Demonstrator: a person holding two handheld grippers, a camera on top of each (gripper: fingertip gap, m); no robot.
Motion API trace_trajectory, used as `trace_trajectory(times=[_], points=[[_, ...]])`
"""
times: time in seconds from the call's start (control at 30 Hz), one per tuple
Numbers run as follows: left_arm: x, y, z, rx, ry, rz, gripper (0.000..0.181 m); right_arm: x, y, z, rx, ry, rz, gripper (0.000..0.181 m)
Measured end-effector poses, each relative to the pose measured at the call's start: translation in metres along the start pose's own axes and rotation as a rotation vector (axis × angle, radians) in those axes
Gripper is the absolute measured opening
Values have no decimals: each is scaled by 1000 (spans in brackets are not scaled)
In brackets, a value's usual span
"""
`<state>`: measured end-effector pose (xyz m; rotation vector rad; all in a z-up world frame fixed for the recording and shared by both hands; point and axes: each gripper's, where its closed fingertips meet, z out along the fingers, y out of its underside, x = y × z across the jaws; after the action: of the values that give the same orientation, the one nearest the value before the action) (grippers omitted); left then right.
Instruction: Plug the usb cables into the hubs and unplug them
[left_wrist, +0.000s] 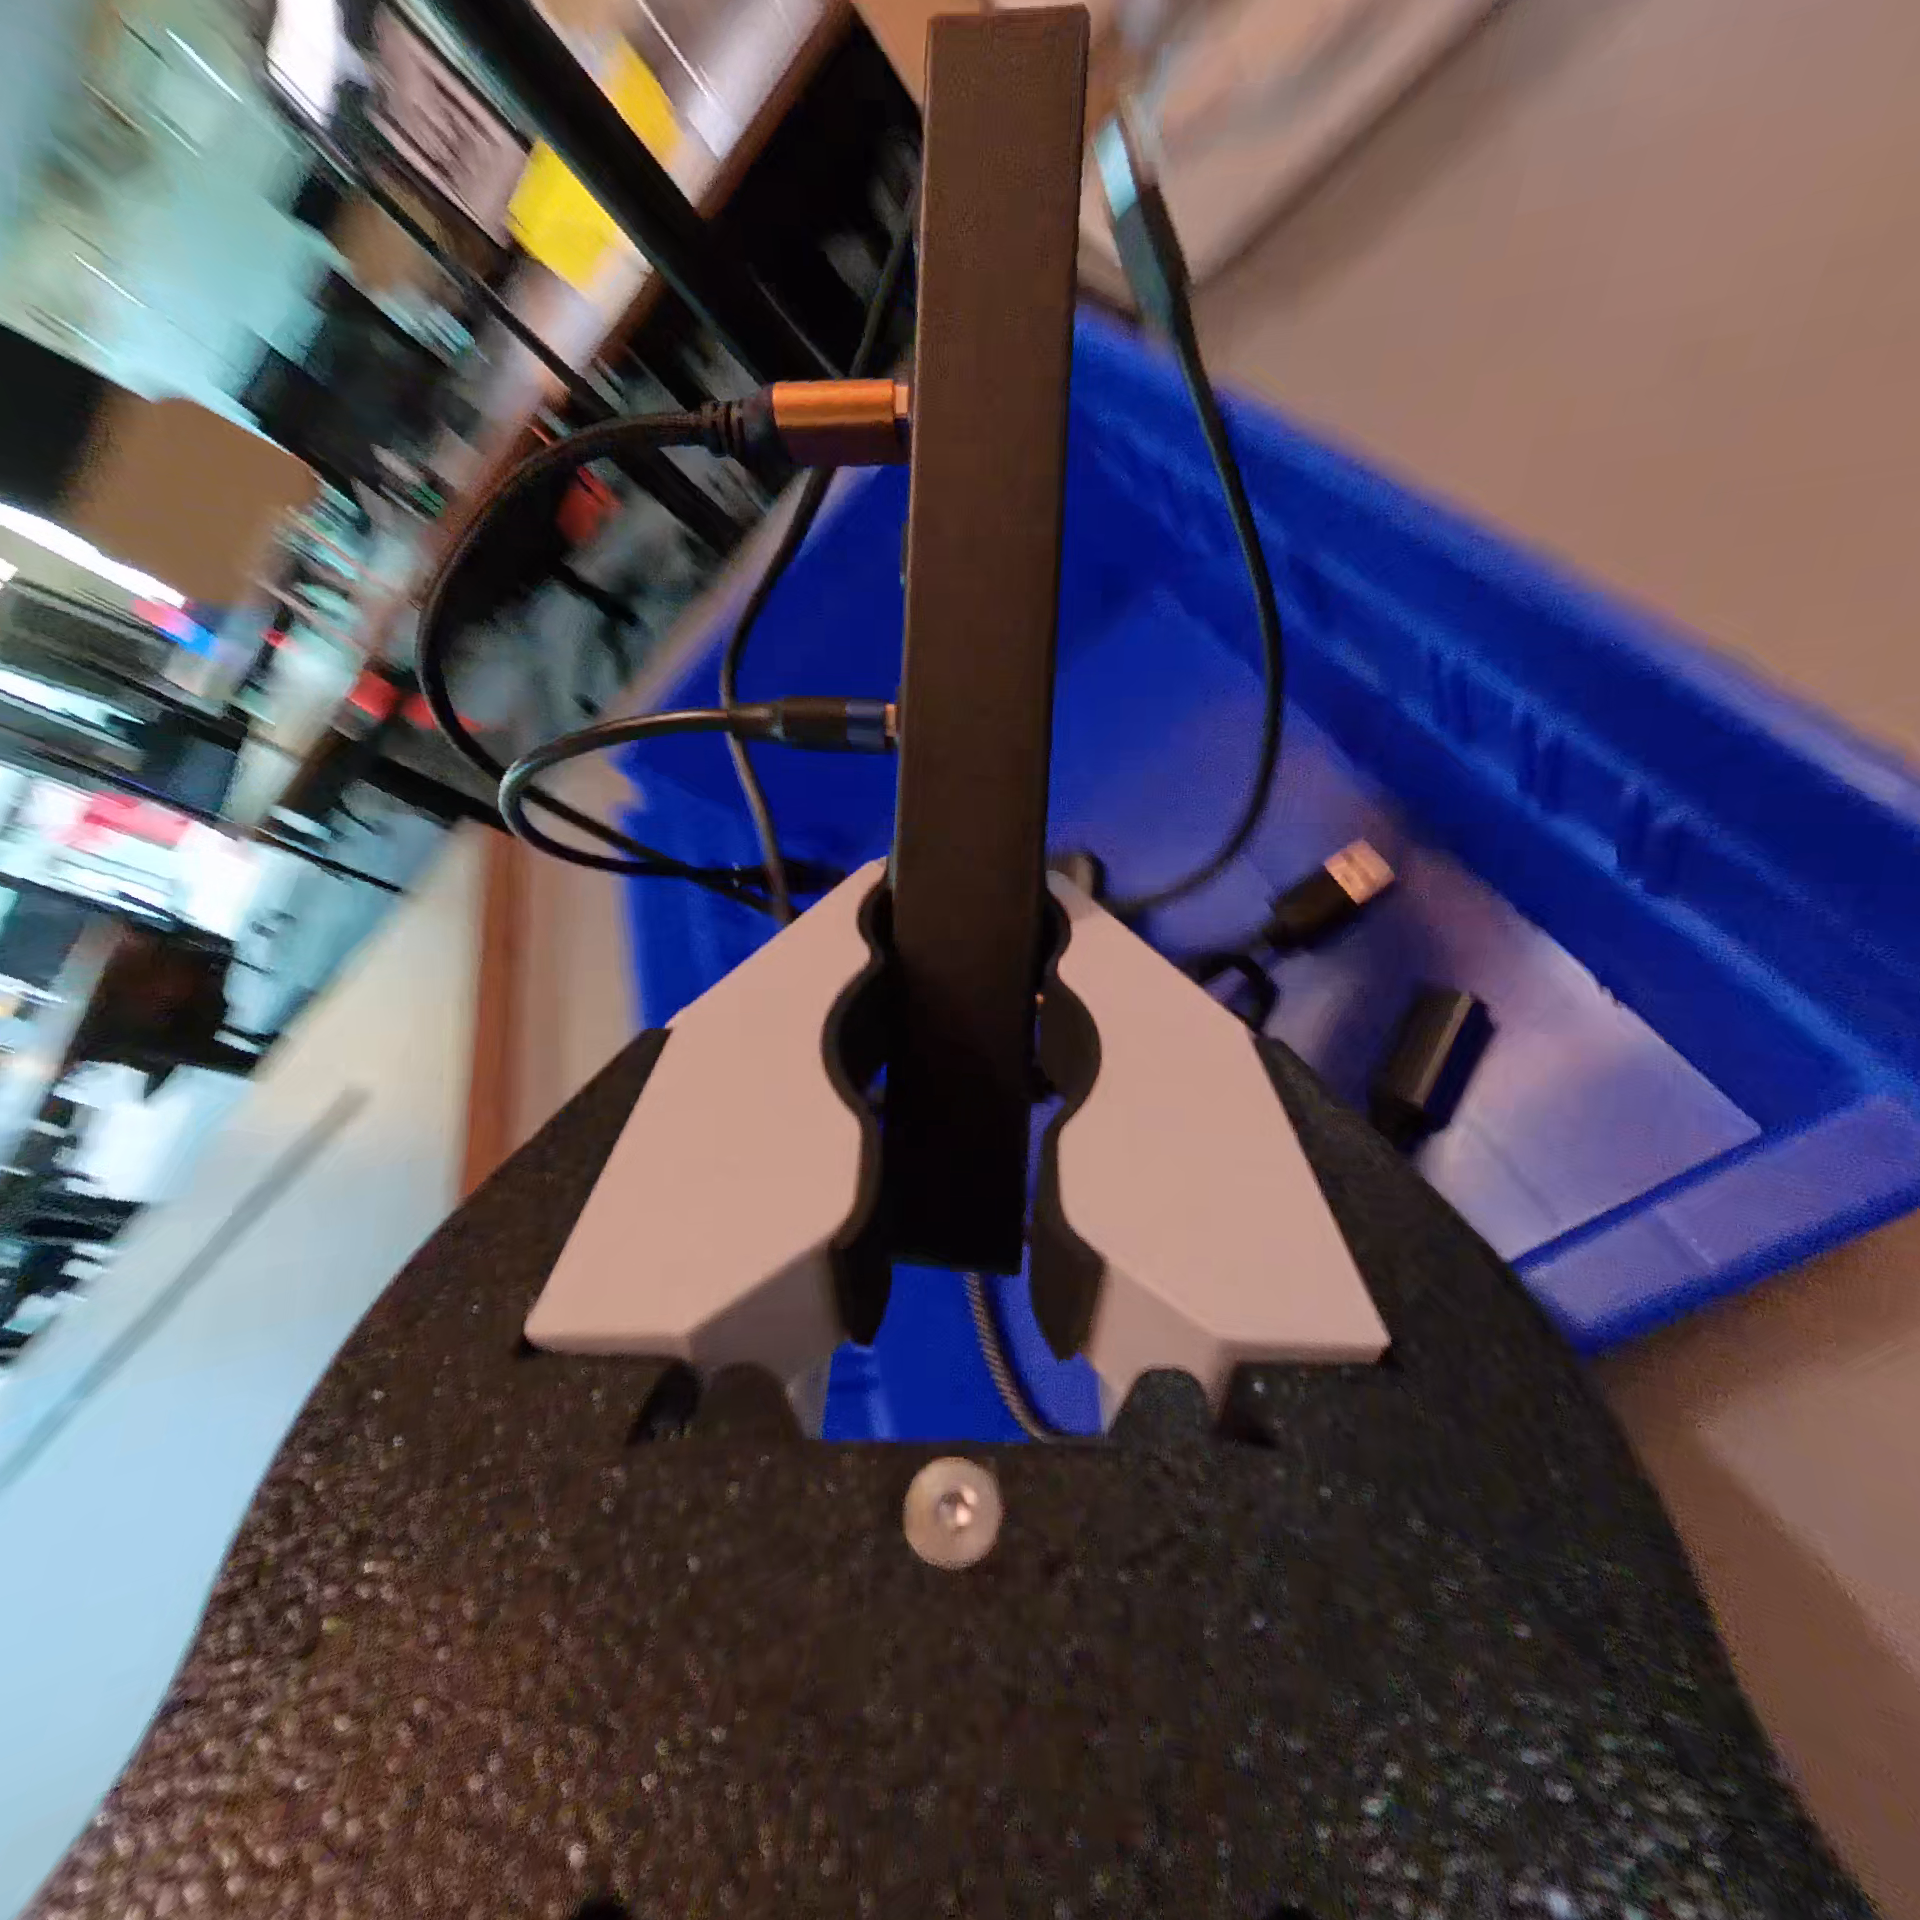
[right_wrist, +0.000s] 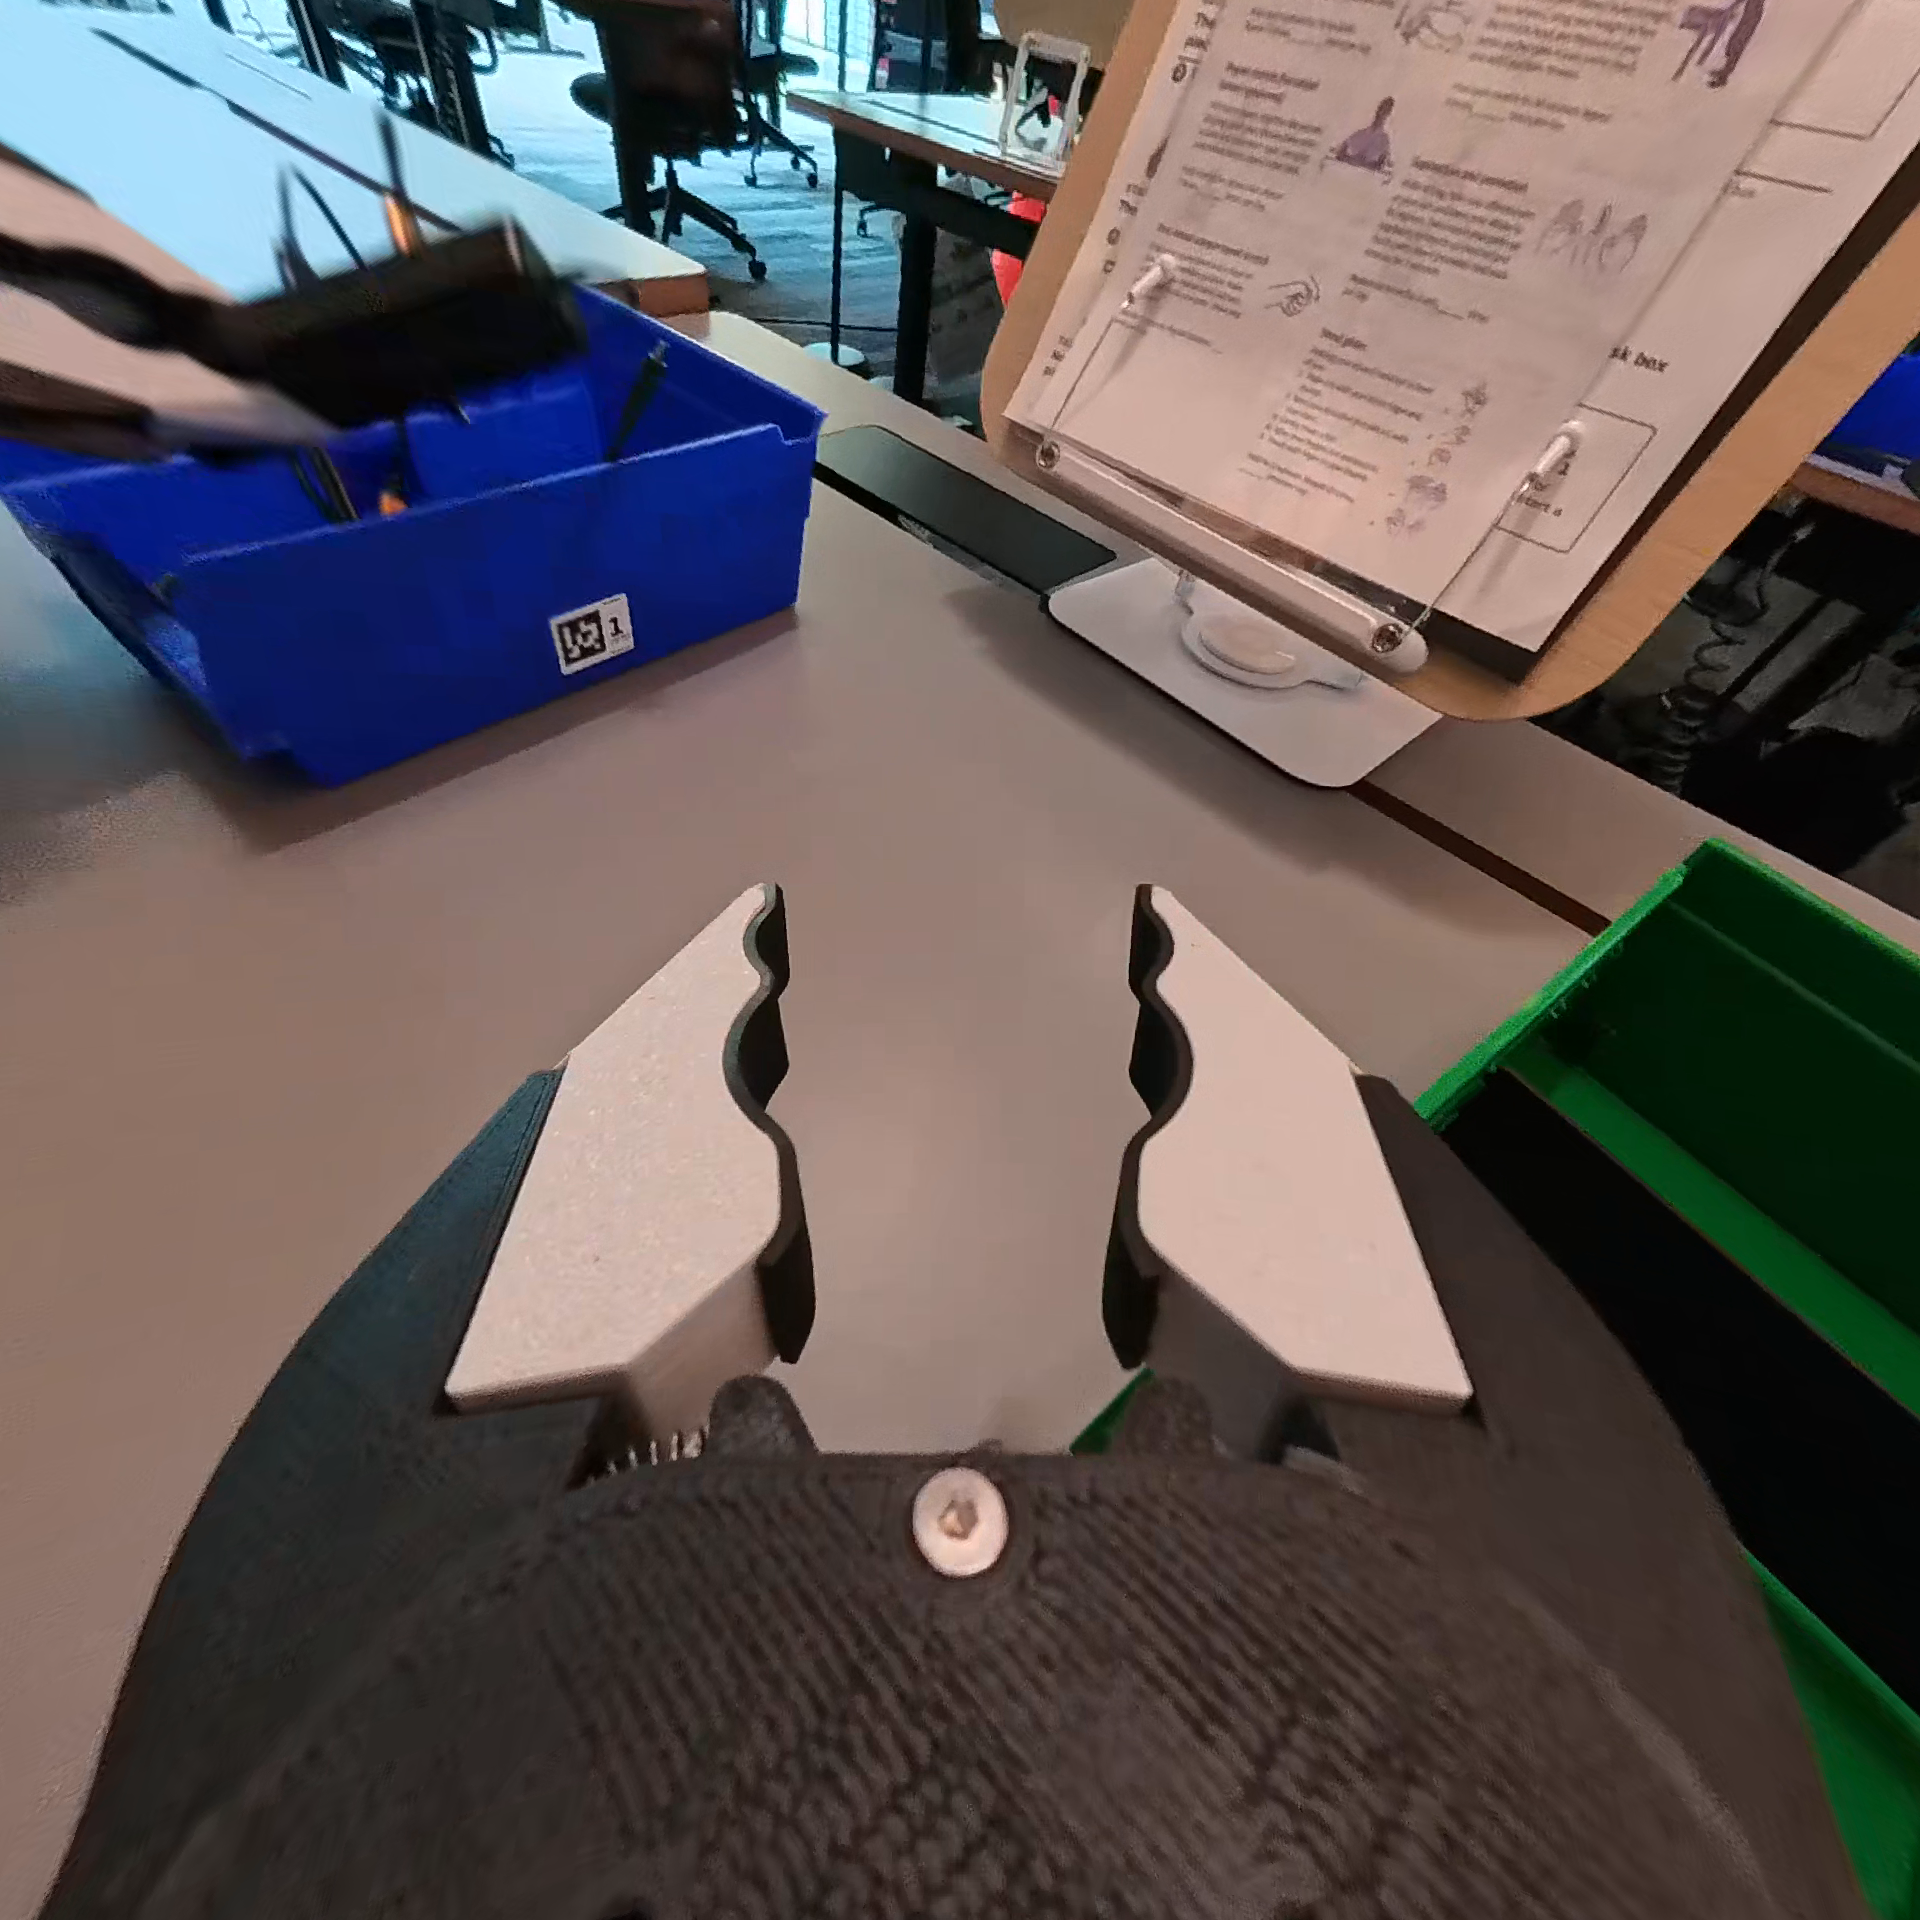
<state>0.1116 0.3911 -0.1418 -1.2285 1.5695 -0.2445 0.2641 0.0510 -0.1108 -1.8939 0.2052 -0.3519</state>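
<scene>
The grey table (right_wrist: 935, 748) carries, at far left in the right wrist view, a blue bin (right_wrist: 447, 592) with a square code sticker (right_wrist: 590, 634) on its near wall; at far right stands a green bin (right_wrist: 1704, 1049), and behind, on a white base, a wooden document stand (right_wrist: 1049, 343) holding a printed sheet (right_wrist: 1403, 260). In the left wrist view the blue bin (left_wrist: 1475, 727) appears tilted beneath the left gripper (left_wrist: 961, 1049), whose jaws are pressed onto the lower end of a long black USB hub (left_wrist: 987, 520), held up above the bin. Two cables enter the hub's left side: an orange-collared plug (left_wrist: 836, 421) above and a blue-collared plug (left_wrist: 831, 724) below, their black leads looping down toward the bin. Loose on the bin floor lie a silver-tipped USB plug (left_wrist: 1335, 894) and a small dark adapter (left_wrist: 1434, 1055). The right gripper (right_wrist: 958, 935) hovers over bare table with its jaws spread and nothing between them. The left gripper and hub appear in the right wrist view only as a dark blur (right_wrist: 364, 332) over the blue bin.
</scene>
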Motion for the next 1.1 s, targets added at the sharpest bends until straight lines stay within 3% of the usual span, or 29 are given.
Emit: trace_trajectory(times=[0.03,0.17,0.4,0.5,0.57,0.67,0.83,0.97,1.1], points=[[-11,-17,-15,68,-64,26,22,-1,-2,0,8,-3,0,65],[-35,-77,-78,321,-230,49,22,-19,-22,-3,113,-79,40,68],[-19,-165,-198,756,-392,162,21,-79,-82,-33,367,-271,-16,84],[-1,-192,-253,953,-371,117,22,-94,-98,-49,431,-311,-42,87],[15,-204,-276,1051,-263,74,22,-95,-103,-55,453,-306,-46,85],[40,-211,-272,1060,-96,67,22,-96,-111,-64,489,-311,-38,84],[87,-215,-220,995,151,53,22,-106,-130,-95,628,-383,-72,80],[122,-213,-172,938,213,66,21,-92,-127,-95,647,-341,-92,74],[151,-205,-137,904,244,110,21,-90,-108,-75,561,-391,-79,74]])
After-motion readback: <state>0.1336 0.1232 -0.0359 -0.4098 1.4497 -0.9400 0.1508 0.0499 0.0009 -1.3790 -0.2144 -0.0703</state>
